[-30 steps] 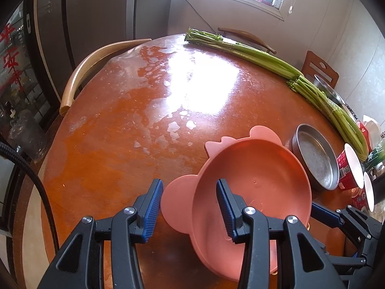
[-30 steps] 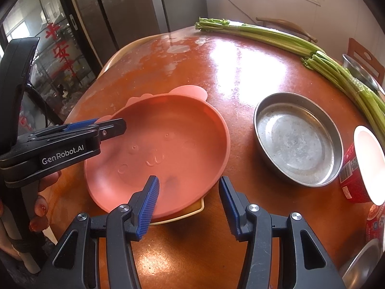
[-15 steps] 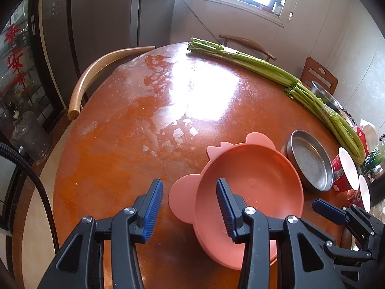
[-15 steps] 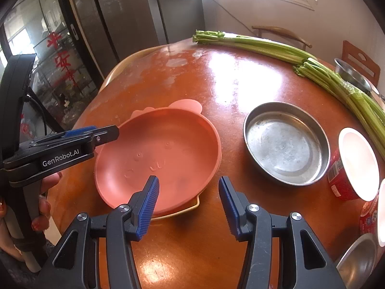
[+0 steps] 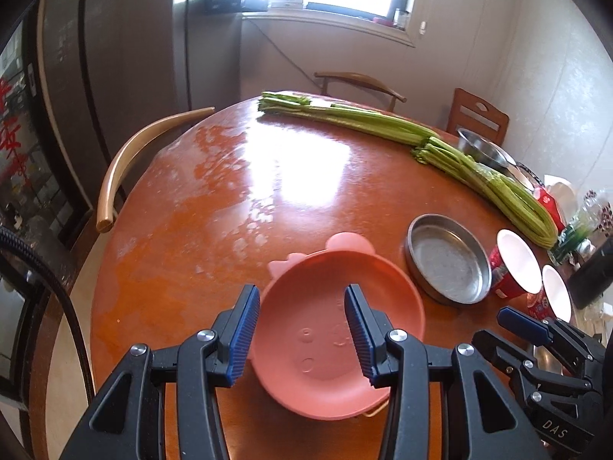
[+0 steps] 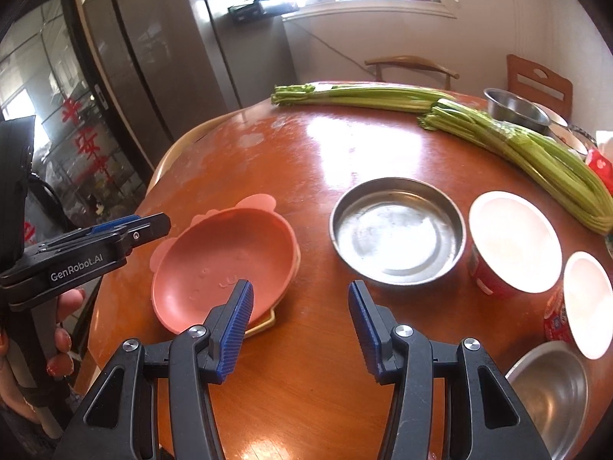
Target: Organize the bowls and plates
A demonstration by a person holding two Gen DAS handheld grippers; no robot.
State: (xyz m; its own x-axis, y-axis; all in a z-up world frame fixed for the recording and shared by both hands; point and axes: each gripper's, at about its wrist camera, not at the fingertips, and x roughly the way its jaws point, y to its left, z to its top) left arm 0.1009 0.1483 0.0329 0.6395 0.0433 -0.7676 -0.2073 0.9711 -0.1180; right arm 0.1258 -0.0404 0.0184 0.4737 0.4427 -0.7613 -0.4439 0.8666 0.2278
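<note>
A glossy round wooden table point(image 6: 314, 161) is seen bearing long ribbed celery stalks point(image 6: 536, 153), a round steel pan point(image 6: 398, 230) and, at its near edge, a matte pink eared plate point(image 6: 226, 264) stacked on a yellow one. Both the left gripper point(image 5: 302, 331) and right gripper point(image 6: 300, 326) are held parted above, nothing clasped.

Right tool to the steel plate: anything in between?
Nothing visible. The right tool hangs open over bare table, and the steel plate lies just beyond its tips. The pink plate sits off to the left.
</note>
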